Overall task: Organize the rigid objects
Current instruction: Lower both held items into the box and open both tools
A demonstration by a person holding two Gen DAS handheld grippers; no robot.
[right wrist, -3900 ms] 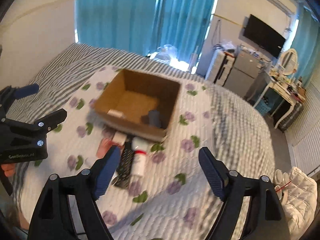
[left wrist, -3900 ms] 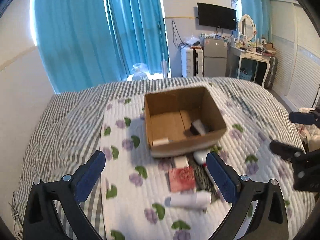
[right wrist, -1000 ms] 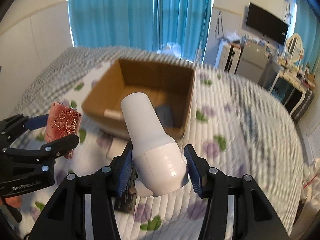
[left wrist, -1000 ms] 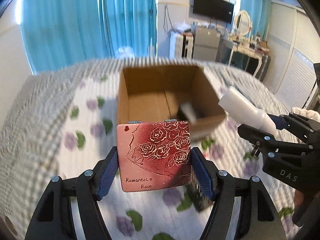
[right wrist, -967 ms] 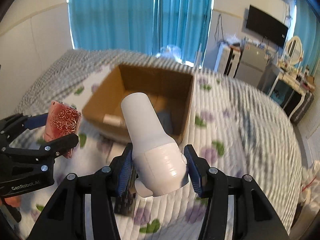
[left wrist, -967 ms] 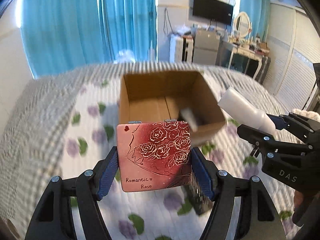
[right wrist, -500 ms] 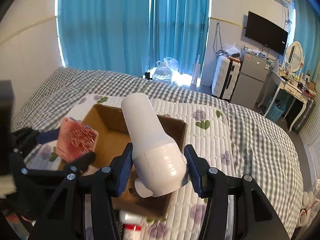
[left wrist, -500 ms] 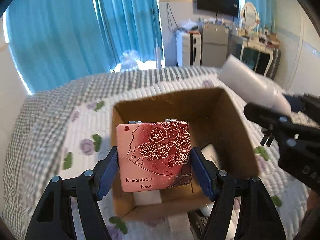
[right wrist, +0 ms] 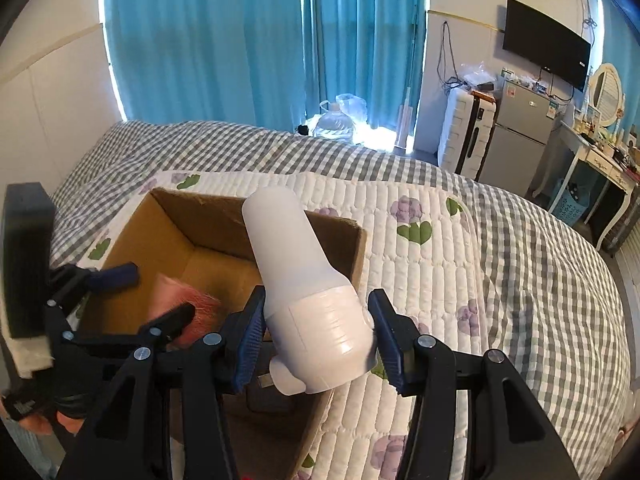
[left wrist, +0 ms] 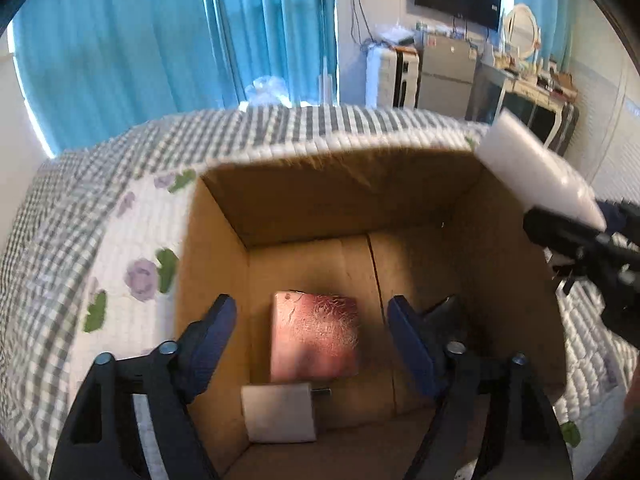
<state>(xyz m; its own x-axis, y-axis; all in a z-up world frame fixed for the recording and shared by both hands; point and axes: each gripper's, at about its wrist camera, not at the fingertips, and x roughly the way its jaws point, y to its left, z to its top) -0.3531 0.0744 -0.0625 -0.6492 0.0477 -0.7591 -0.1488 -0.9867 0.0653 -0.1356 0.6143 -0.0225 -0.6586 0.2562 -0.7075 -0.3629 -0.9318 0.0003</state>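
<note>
Between the spread jaws of the left gripper [left wrist: 312, 336], nothing is being held; they are hanging open over the inside of the cardboard box [left wrist: 348, 200], and the red rose-patterned case [left wrist: 314, 338] is showing blurred below them, whether lying on the box floor or not I cannot tell. Just nearer the camera, a small white block [left wrist: 278, 414] is sitting on the box floor against the near wall, and a dark object [left wrist: 446, 310] is lying to the right of the case. Beside this, the right gripper [right wrist: 316, 340] is pinching the white bottle [right wrist: 308, 292] at its wider capped end, with the bottle tilting up and away over the box's right edge. Around the box, a white quilt with purple flowers [right wrist: 424, 272] is covering the grey checked bed [right wrist: 540, 280].
</note>
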